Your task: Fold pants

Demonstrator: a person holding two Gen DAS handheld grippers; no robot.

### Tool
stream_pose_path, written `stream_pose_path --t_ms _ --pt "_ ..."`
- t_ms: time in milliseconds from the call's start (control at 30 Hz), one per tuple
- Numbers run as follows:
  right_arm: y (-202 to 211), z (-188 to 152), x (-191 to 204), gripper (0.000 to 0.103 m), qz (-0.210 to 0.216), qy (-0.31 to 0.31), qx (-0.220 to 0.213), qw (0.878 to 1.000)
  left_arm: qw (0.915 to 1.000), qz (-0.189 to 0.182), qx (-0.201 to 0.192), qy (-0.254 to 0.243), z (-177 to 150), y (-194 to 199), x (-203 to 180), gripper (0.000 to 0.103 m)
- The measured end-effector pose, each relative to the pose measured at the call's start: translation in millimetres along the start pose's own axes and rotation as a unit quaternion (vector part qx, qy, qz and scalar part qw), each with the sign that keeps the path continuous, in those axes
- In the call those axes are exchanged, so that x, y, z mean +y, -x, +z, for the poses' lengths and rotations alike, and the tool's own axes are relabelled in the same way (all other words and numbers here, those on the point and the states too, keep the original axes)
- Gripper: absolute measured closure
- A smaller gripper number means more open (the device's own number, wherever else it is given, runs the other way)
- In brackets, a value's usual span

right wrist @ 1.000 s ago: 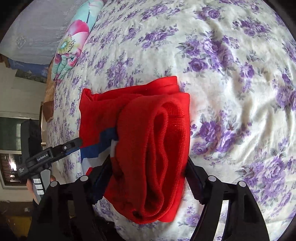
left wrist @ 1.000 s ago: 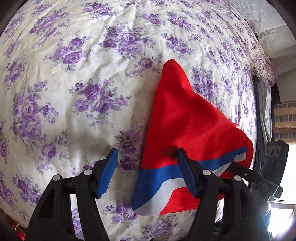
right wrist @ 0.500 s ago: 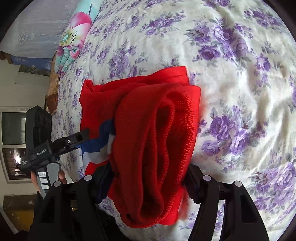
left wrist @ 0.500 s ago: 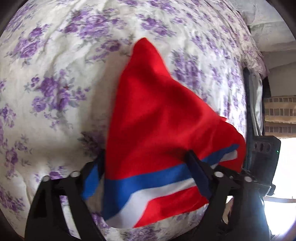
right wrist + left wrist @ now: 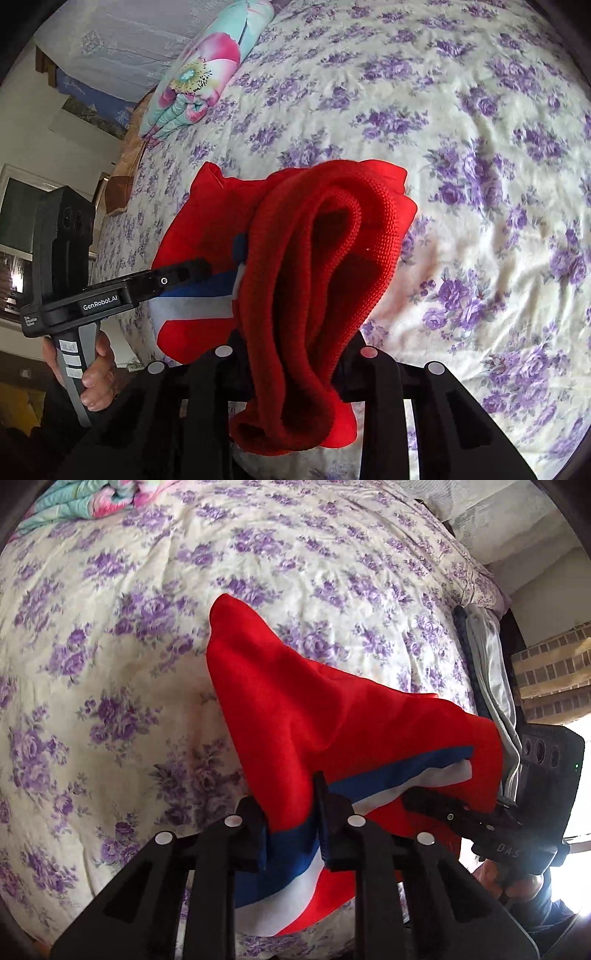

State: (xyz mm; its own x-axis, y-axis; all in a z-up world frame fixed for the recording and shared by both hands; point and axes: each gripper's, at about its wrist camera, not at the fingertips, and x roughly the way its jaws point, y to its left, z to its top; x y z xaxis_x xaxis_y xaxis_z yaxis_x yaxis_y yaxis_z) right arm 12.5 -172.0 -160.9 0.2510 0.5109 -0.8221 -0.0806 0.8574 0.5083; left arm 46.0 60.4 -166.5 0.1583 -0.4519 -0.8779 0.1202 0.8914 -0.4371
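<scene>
One pants point(image 5: 332, 716) (two grippers point(image 5: 291, 812) pinching).

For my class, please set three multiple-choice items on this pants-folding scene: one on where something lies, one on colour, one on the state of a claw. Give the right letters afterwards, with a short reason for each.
1. Where does the folded flowered quilt lie?
A. at the far end of the bed
B. under the pants
C. on the floor

2. Which colours stripe the red pants?
A. green and yellow
B. blue and white
C. black and orange

3. In what state is the left claw?
A. wide open above the bedsheet
B. shut on the pants
C. out of view

Answers:
1 A, it rests on the purple-flowered bedsheet, far beyond the pants.
2 B, a blue band and a white band run across the red cloth.
3 B, both pads press the striped cloth; the right claw likewise grips the ribbed red edge.
</scene>
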Motion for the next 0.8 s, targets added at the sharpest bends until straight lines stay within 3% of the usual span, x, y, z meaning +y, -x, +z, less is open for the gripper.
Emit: stream_pose_path --t_ms 200,400,533,767,800 --pt "9.3 72.4 -12.0 0.073 -0.021 0.007 -0.028 0.999 0.9992 0.019 -0.013 -0.032 72.4 2.5 -21.6 0.085" --pt "13.1 196.6 -26.9 0.073 -0.052 0.020 -0.067 0.996 0.9980 0.029 -0.028 -0.048 201.2 -13.9 -38.6 0.084" --pt "-4.1 264.0 -52.6 0.072 -0.064 0.020 -0.083 0.994 0.9990 0.021 -0.029 -0.025 278.7 -40.1 -32.8 0.084" --pt "-49.2 316.6 -106.1 0.068 -0.068 -0.004 -0.078 0.995 0.9983 0.044 -0.017 -0.036 337.3 -100.9 -29.3 0.083" --pt "-55.7 318.5 -113.2 0.065 -0.068 -0.012 -0.076 0.995 0.9979 0.053 -0.015 -0.034 341.2 -109.0 -25.4 0.074"
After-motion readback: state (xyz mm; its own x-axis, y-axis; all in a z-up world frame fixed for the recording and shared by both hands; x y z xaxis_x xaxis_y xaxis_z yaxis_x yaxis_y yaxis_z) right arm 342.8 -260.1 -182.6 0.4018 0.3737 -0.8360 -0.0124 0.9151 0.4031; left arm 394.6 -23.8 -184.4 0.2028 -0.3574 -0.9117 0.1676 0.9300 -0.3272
